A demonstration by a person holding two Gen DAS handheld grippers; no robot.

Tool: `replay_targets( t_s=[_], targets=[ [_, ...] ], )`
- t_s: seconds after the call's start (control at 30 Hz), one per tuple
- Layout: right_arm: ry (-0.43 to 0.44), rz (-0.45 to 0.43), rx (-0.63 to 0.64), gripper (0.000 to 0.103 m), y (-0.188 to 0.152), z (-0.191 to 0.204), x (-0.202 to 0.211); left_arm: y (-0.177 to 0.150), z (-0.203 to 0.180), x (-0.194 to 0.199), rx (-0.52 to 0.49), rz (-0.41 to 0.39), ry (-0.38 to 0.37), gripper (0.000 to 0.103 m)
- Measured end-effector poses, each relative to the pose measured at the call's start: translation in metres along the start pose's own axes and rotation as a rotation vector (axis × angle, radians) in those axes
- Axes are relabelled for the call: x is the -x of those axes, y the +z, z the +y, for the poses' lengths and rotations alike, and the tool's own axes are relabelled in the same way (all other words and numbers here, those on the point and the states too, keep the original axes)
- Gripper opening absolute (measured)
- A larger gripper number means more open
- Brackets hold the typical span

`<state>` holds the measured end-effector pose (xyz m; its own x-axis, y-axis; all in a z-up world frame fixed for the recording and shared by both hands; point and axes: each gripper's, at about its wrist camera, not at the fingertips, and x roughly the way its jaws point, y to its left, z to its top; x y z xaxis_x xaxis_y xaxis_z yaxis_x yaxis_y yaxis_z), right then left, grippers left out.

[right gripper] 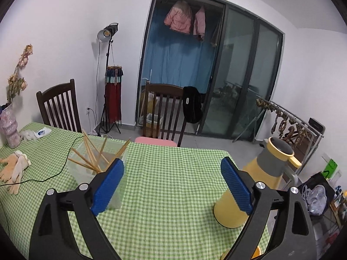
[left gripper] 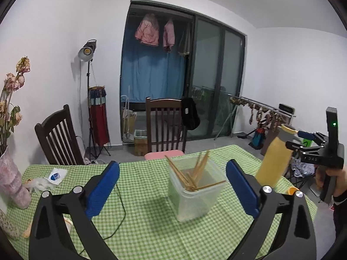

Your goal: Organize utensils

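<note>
Chopsticks [left gripper: 196,174] already standing in clear container [left gripper: 195,195] at twelve o'clock; both hand-held grippers [left gripper: 172,186] [right gripper: 172,186] spread, empty; seemingly nearly finished.

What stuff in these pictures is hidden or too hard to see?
- Yellow thermos: in the right wrist view a blue finger covers part of its base; in the left wrist view its lid is blurred.
- Chopsticks: their lower ends blur behind the cloudy container wall.
- Orange object: cut off by the right wrist view's bottom edge.
- Small packet: its print is too small to read.
</note>
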<state>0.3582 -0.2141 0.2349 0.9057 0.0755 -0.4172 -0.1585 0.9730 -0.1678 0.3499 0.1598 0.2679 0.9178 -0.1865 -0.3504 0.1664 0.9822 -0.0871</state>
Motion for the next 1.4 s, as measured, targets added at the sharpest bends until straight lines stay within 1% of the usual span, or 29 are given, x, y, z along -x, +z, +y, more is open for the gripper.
replay_targets(
  t_s=[0.1, 0.17, 0.27, 0.33, 0.43, 0.5, 0.63, 0.7, 0.83, 0.9, 0.97, 1.1, 1.2, 1.3, 1.4],
  targets=[
    [-0.020, -0.022, 0.012, 0.087, -0.005, 0.004, 0.011, -0.007, -0.009, 0.015, -0.009, -0.010, 0.016, 0.095],
    [-0.021, -0.038, 0.009, 0.089, -0.010, 0.006, 0.018, -0.014, -0.013, 0.021, -0.011, -0.020, 0.040, 0.095],
    [-0.017, -0.087, -0.029, 0.090, -0.029, 0.010, 0.031, -0.029, -0.018, 0.025, -0.013, -0.020, 0.073, 0.095],
    [-0.013, -0.101, -0.042, 0.090, -0.042, 0.014, 0.036, -0.043, -0.024, 0.028, -0.016, -0.024, 0.094, 0.095],
    [-0.008, -0.111, -0.056, 0.091, -0.066, 0.020, 0.046, -0.062, -0.033, 0.037, -0.013, -0.031, 0.073, 0.095],
    [-0.028, -0.122, -0.065, 0.093, -0.083, 0.025, 0.054, -0.076, -0.037, 0.043, -0.003, -0.048, 0.074, 0.095],
    [-0.026, -0.142, -0.092, 0.094, -0.114, 0.032, 0.074, -0.111, -0.051, 0.060, 0.015, -0.078, 0.062, 0.095],
    [-0.029, -0.145, -0.102, 0.094, -0.131, 0.036, 0.086, -0.125, -0.062, 0.069, -0.001, -0.087, 0.058, 0.095],
    [-0.031, -0.159, -0.112, 0.094, -0.161, 0.044, 0.109, -0.165, -0.087, 0.090, -0.051, -0.113, 0.084, 0.095],
    [-0.033, -0.156, -0.131, 0.094, -0.175, 0.046, 0.121, -0.183, -0.094, 0.097, -0.052, -0.109, 0.059, 0.095],
    [-0.009, -0.154, -0.142, 0.095, -0.187, 0.049, 0.130, -0.199, -0.100, 0.105, -0.033, -0.098, 0.041, 0.095],
    [-0.027, -0.150, -0.131, 0.095, -0.214, 0.063, 0.151, -0.232, -0.108, 0.124, 0.019, -0.087, 0.027, 0.095],
    [-0.014, -0.136, -0.128, 0.095, -0.231, 0.076, 0.160, -0.252, -0.119, 0.141, 0.007, -0.092, 0.032, 0.095],
    [-0.049, -0.142, -0.094, 0.095, -0.251, 0.091, 0.172, -0.275, -0.126, 0.159, 0.009, -0.084, 0.039, 0.095],
    [-0.040, -0.139, -0.109, 0.095, -0.268, 0.099, 0.184, -0.303, -0.132, 0.176, 0.025, -0.071, 0.042, 0.095]
  ],
)
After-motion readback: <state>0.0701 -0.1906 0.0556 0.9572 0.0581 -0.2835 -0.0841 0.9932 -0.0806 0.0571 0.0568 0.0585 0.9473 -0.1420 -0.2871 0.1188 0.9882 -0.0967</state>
